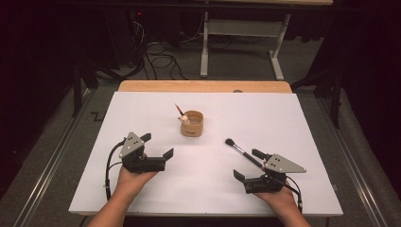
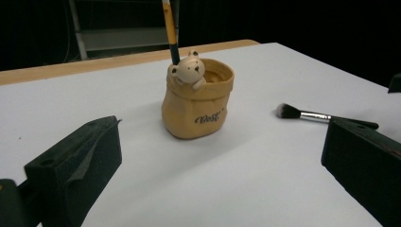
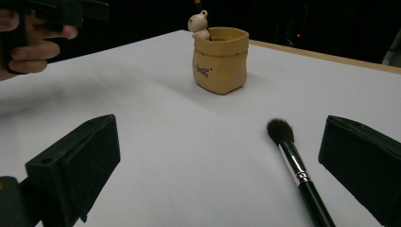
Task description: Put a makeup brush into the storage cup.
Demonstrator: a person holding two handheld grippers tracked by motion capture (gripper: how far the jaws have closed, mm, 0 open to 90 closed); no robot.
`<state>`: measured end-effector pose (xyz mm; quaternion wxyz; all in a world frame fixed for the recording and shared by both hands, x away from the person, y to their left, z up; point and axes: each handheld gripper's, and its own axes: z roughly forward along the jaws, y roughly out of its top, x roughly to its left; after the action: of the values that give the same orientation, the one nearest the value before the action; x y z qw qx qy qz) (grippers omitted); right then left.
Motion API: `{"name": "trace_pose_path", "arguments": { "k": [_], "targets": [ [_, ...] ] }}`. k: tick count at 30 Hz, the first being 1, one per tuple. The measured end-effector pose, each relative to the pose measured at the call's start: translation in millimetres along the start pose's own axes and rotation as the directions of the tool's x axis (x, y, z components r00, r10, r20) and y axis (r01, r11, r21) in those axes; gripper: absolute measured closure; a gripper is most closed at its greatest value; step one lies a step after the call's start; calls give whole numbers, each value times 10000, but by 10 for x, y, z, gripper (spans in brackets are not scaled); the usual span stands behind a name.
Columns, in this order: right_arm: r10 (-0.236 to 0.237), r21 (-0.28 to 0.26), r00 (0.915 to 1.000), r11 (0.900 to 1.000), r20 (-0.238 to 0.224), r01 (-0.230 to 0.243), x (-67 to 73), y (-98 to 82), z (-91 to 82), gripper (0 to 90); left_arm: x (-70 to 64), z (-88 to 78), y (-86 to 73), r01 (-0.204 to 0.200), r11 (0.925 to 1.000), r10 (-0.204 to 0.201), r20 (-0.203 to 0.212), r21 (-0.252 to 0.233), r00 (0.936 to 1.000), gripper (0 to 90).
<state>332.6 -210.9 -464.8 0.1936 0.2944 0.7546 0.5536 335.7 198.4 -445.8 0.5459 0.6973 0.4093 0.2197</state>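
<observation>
So both claws are just sitting wide open, nothing in them. The right gripper [image 1: 249, 164] is nearly over the makeup brush [image 1: 242, 151], which lies flat on the white table [image 1: 142, 198], bristles toward the tan bear pot [image 1: 192, 124] mid-table. A pencil [image 1: 179, 109] stands in that pot. The left gripper [image 1: 157, 145] hangs back, well apart from the brush.
</observation>
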Motion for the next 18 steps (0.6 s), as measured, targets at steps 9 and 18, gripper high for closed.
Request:
{"name": "trace_pose_path", "arguments": {
  "k": [9,18],
  "targets": [
    [-3,-104,9996,9999,287,6,-20,10,-63,4,-24,-225,-219,-178,9994,178,16,303,9998,2],
    [-49,-163,9987,9999,506,58,-46,21,-110,4,-4,-276,-348,-168,9994,166,78,309,9998,2]
  ]
}}
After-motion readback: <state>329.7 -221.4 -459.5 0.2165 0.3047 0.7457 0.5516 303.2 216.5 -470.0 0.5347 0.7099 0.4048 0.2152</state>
